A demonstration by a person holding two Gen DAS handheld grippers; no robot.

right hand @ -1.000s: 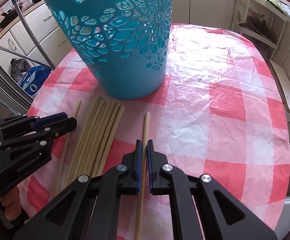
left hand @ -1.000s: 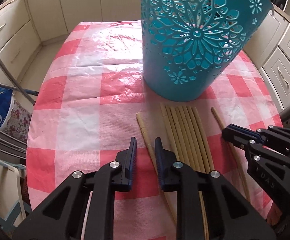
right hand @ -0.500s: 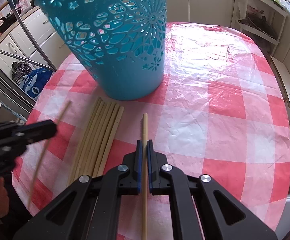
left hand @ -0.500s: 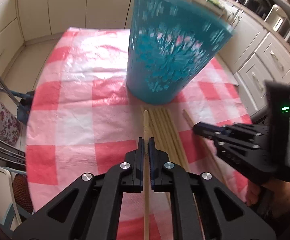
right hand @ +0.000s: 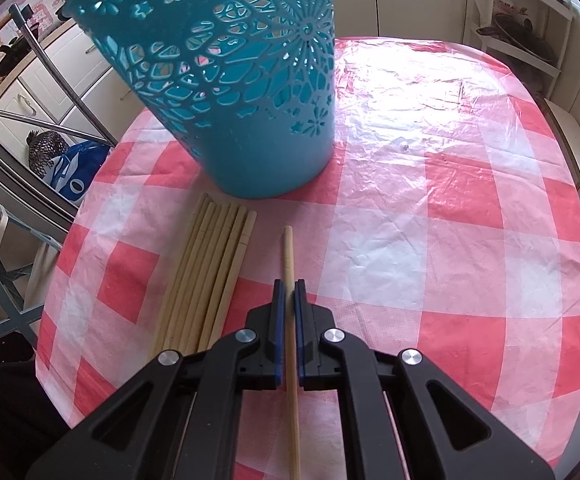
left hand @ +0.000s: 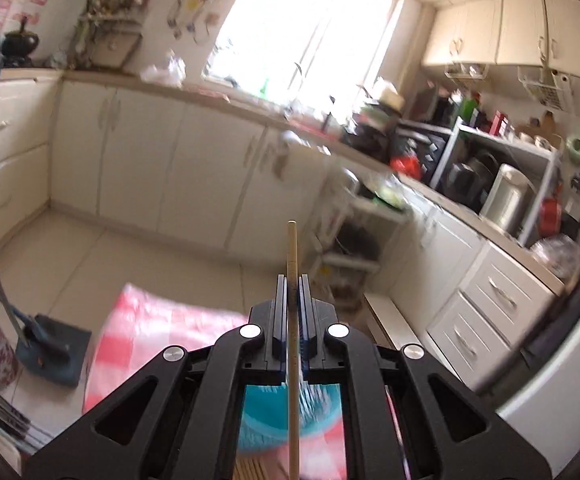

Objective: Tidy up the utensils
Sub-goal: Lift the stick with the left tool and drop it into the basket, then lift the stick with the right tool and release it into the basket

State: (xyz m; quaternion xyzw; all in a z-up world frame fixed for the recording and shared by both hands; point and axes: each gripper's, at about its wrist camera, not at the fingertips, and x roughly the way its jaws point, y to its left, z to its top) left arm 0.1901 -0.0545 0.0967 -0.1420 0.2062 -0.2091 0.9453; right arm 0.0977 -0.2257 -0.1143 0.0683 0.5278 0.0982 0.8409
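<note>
Left claw (left hand: 292,312) pinches a chopstick (left hand: 292,264) lengthwise, basket (left hand: 265,412) at lower centre beneath it; right claw (right hand: 288,312) likewise pinches a chopstick (right hand: 288,252)

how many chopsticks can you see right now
About 9, though the bundle is hard to count: one clamped in the left gripper, lifted over the blue basket; one in the right gripper on the tablecloth; roughly seven lie bundled beside it.
</note>
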